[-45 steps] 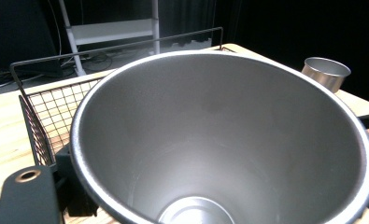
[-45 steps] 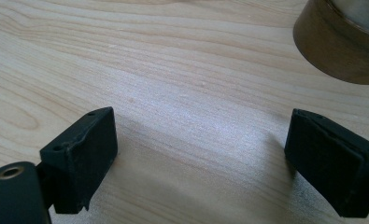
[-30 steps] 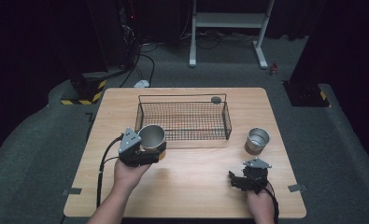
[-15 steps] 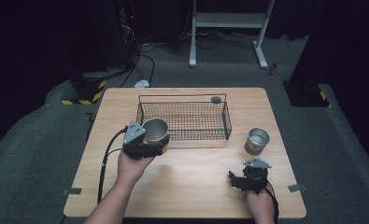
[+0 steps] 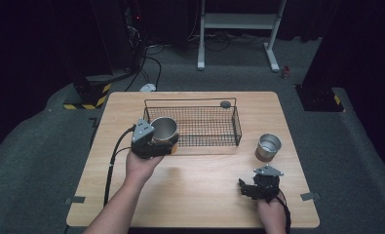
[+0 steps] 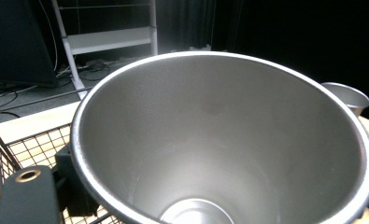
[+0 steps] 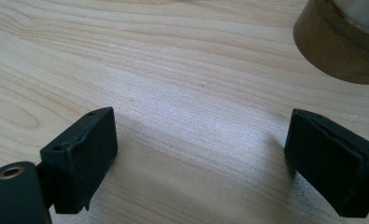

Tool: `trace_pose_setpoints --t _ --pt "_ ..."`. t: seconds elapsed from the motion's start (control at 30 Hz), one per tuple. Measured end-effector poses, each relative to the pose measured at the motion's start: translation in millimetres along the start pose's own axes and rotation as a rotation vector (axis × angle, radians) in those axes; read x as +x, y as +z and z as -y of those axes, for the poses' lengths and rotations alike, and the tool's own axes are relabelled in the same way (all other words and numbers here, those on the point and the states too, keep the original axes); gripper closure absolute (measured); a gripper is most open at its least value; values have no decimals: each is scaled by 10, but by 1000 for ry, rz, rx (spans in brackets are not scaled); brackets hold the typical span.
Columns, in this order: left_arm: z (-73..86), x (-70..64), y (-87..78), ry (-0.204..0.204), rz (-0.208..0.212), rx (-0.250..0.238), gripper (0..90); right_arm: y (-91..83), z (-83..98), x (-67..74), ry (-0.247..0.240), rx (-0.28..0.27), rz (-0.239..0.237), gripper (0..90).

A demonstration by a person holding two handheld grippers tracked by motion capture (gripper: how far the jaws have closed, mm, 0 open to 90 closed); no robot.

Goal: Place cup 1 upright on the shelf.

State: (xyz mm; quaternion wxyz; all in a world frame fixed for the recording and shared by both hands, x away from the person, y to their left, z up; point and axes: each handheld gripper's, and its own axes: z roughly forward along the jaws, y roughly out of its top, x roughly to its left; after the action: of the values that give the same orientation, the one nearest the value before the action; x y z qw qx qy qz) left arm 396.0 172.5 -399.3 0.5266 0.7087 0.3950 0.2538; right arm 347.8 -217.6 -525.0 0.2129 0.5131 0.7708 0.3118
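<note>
At the near left corner of the wire basket (image 5: 190,122) I have my left gripper (image 5: 153,141) clamped on a steel cup (image 5: 164,129), and the cup sits upright just over the basket's front rim. From the left gripper view the cup (image 6: 219,140) takes up almost everything, so I cannot see the jaw tips on its wall; one black jaw shows at the lower left, and the cup's bottom edge is cut off by the frame. I can look down inside it and see bare metal down to the base.

Behind the basket, on its far rim, sits a small dark round thing (image 5: 225,104) that I cannot make out. The basket's floor looks bare through the mesh.

To the right of the basket, well apart from it, a second steel cup (image 5: 268,146) stands upright on the wooden table (image 5: 200,195). In the right gripper view only its lower side (image 7: 341,46) shows at the top right, cut off by the frame.

My right gripper (image 5: 260,187) is nearer to me than that second cup, low over the table, with its jaws standing wide apart and only bare wood between them.
</note>
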Motion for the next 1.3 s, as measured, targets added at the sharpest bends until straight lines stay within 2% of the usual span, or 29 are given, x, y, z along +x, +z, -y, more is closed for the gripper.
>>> trace_pose_setpoints --t 0.37,0.73,0.87,1.0,1.03,1.3 --pt "-35 48 124 2 -22 2 140 1 0 -2 -3 -1 0 94" --pt "-142 121 254 7 -33 16 139 0 0 -1 -2 -1 0 94" --pt "-190 138 286 -3 -32 10 140 0 0 0 -1 0 0 94" --pt "-248 152 327 14 -42 13 140 0 0 0 0 0 0 94" --pt "-269 168 350 3 -42 6 140 0 0 0 0 0 0 94" --pt "-333 230 447 0 -49 19 140 0 0 0 0 0 0 94"
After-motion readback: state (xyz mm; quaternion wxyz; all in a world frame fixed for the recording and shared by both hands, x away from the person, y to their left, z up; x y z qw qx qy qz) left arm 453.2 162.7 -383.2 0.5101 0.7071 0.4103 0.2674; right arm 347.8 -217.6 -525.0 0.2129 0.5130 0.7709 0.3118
